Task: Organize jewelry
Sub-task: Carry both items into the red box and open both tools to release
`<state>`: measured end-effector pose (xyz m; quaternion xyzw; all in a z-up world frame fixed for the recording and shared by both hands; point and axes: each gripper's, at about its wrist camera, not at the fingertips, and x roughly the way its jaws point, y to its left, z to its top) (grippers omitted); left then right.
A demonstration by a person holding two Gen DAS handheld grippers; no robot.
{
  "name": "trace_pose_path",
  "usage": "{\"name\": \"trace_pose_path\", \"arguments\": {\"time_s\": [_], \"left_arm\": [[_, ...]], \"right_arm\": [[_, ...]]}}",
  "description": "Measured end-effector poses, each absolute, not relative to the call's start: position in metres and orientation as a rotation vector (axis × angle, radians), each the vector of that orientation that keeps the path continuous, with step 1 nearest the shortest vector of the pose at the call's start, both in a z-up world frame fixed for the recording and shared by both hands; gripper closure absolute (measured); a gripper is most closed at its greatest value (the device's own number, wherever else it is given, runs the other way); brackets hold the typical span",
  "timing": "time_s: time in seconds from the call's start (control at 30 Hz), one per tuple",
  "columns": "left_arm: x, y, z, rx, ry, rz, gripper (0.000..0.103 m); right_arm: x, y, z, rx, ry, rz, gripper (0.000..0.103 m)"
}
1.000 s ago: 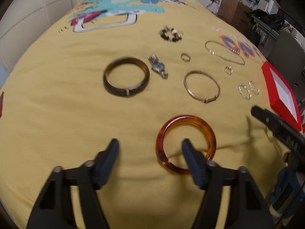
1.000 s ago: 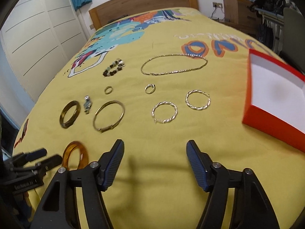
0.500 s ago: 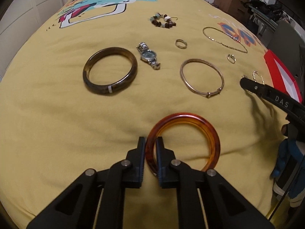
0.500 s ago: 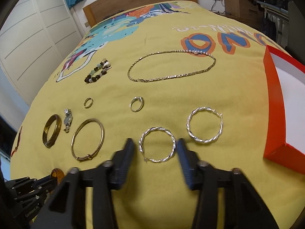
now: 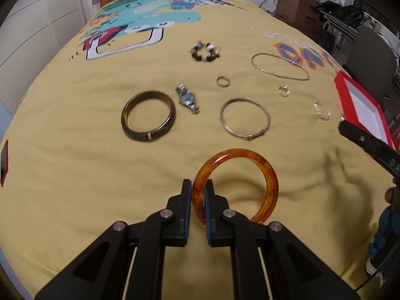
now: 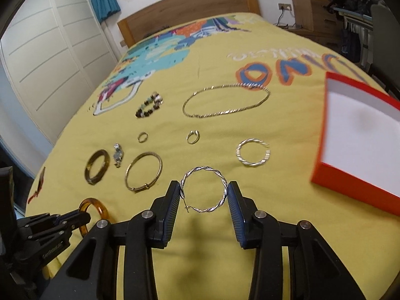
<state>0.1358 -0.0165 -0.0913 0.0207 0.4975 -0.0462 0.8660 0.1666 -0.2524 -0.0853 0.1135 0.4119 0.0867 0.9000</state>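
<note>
Right wrist: bedspread (image 6: 312, 135) print reads "DINO"

1. Amber bangle (image 5: 270, 175): translucent orange-brown, its near-left rim clamped in the left hand-held gripper (image 5: 198, 195).
2. Twisted silver hoop (image 6: 203, 191): pinched across its width by the right hand-held gripper (image 6: 203, 195).
3. Second twisted silver hoop (image 6: 253, 152): flat on the bed, beside the red box (image 6: 350, 185).
4. Red box: open, white inside.
5. Dark bangle (image 5: 148, 115), watch (image 5: 187, 98), gold bangle (image 5: 245, 118), two rings, bead bracelet (image 5: 205, 52), chain necklace (image 6: 226, 100): flat on the bed.
</note>
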Motion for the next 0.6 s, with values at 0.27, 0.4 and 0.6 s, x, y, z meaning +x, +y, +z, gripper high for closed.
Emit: {"name": "trace_pose_path", "arguments": {"time_s": [0.27,0.4,0.6], "left_arm": [[0.131,-0.063,-0.054,0.1,0.991,-0.161,0.094],[0.14,-0.099,-0.038,0.104,0.981,-0.226,0.094],[0.166,-0.184,-0.019,0.134,0.955,-0.359,0.094]], "right_arm": [[0.127,-0.303,-0.054,0.262,0.784,0.13,0.064],[0.119,-0.341,-0.042,0.253,0.759,0.085,0.064],[0.124,-0.405,-0.037,0.221,0.756,0.012,0.064]]}}
